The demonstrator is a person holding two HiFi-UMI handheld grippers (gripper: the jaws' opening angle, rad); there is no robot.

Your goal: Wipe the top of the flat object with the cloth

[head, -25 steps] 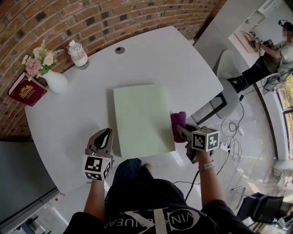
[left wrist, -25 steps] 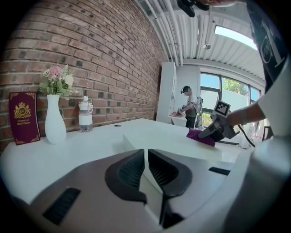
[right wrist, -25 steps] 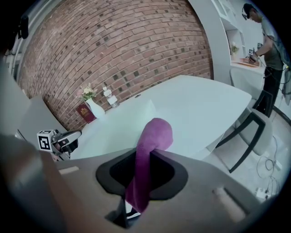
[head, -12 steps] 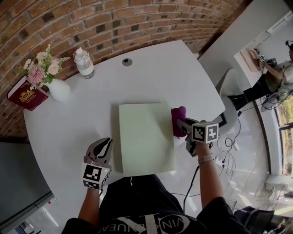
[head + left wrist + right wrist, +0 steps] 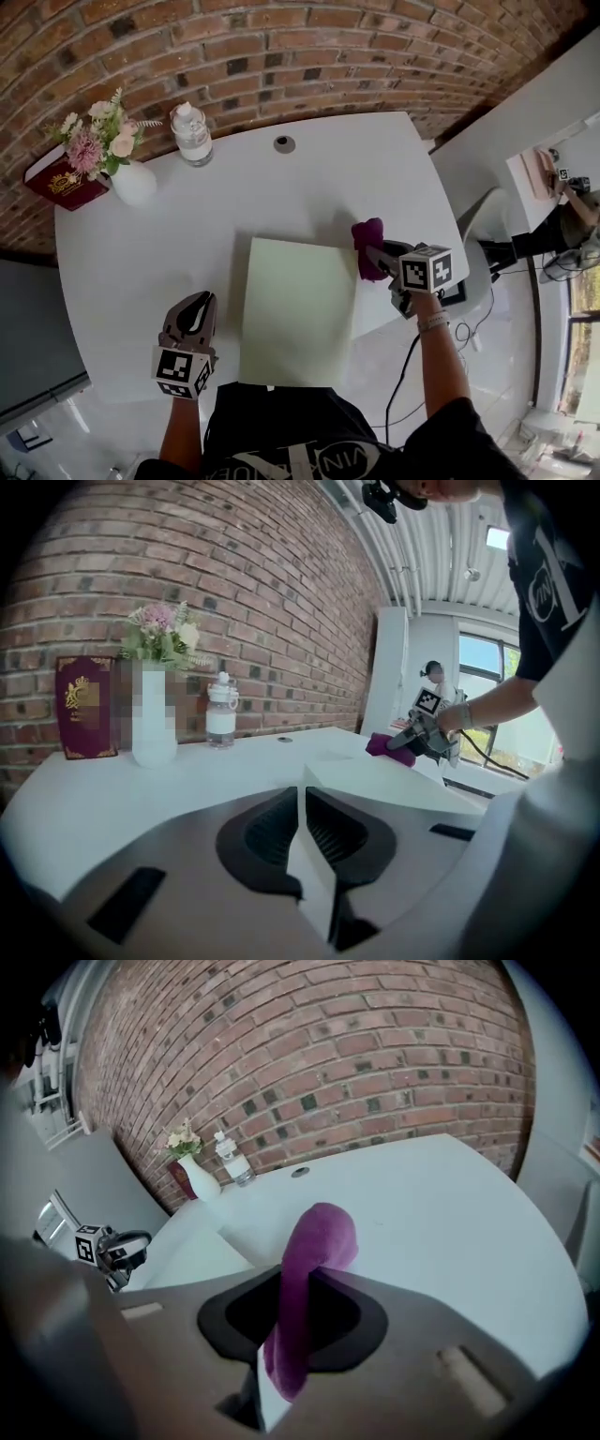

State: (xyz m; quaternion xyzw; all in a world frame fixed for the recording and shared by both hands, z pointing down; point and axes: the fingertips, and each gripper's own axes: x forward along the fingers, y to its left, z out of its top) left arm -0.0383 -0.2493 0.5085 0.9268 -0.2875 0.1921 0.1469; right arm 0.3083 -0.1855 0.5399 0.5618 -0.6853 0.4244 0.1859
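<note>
A pale green flat board (image 5: 298, 309) lies on the white round table (image 5: 187, 216), reaching over its near edge. My right gripper (image 5: 373, 253) is shut on a purple cloth (image 5: 367, 246) just off the board's far right corner; the right gripper view shows the cloth (image 5: 311, 1269) pinched upright between the jaws. My left gripper (image 5: 194, 307) rests shut and empty on the table left of the board, and its own view shows the jaws together (image 5: 302, 803). The board (image 5: 375, 782) and the right gripper (image 5: 412, 738) also show there.
At the table's far left stand a white vase with flowers (image 5: 127, 164), a dark red book (image 5: 58, 180) and a clear bottle (image 5: 192, 133). A cable hole (image 5: 283, 143) sits near the brick wall. A person sits at another desk (image 5: 562, 202) to the right.
The head view has shifted, so the table sits lower in frame. The right gripper with the cloth has moved further along the board's right edge toward its far corner. The left gripper stays put.
</note>
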